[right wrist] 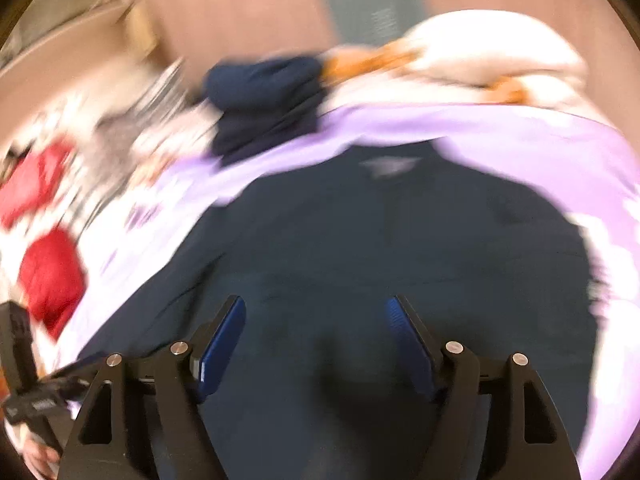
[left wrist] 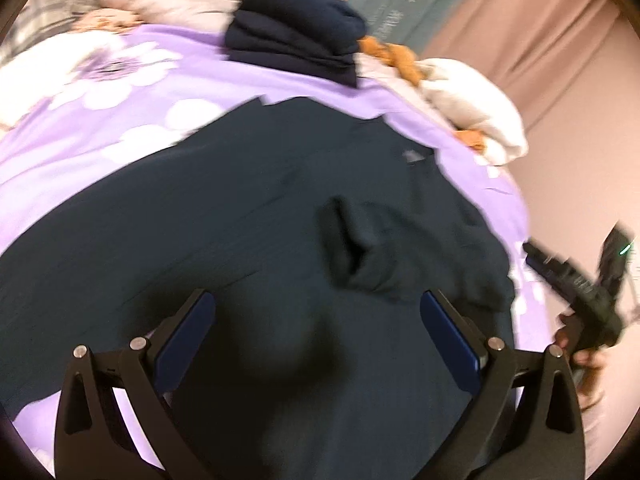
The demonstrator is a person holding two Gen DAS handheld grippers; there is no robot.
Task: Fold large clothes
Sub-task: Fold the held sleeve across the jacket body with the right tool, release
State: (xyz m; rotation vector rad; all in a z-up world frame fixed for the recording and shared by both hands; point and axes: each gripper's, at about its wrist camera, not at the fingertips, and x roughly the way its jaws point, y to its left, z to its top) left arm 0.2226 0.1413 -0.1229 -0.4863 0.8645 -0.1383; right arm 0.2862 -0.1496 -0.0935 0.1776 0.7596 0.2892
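A large dark navy garment (left wrist: 248,216) lies spread over a purple flowered bedsheet (left wrist: 80,148), with a sleeve (left wrist: 384,252) folded across its right side. My left gripper (left wrist: 318,300) hovers over the garment's near part, jaws wide apart with nothing between them. In the right wrist view the same garment (right wrist: 400,240) fills the middle, a small label (right wrist: 388,166) at its collar. My right gripper (right wrist: 316,306) hangs over it, open, blue pads clear of the cloth. The right gripper's body (left wrist: 592,280) shows at the right edge of the left view.
A folded dark blue garment (left wrist: 296,28) sits at the far side of the bed. White and orange bedding (left wrist: 460,100) is bunched at the far right. Red items (right wrist: 44,264) lie to the left. A pink curtain (left wrist: 560,40) hangs behind.
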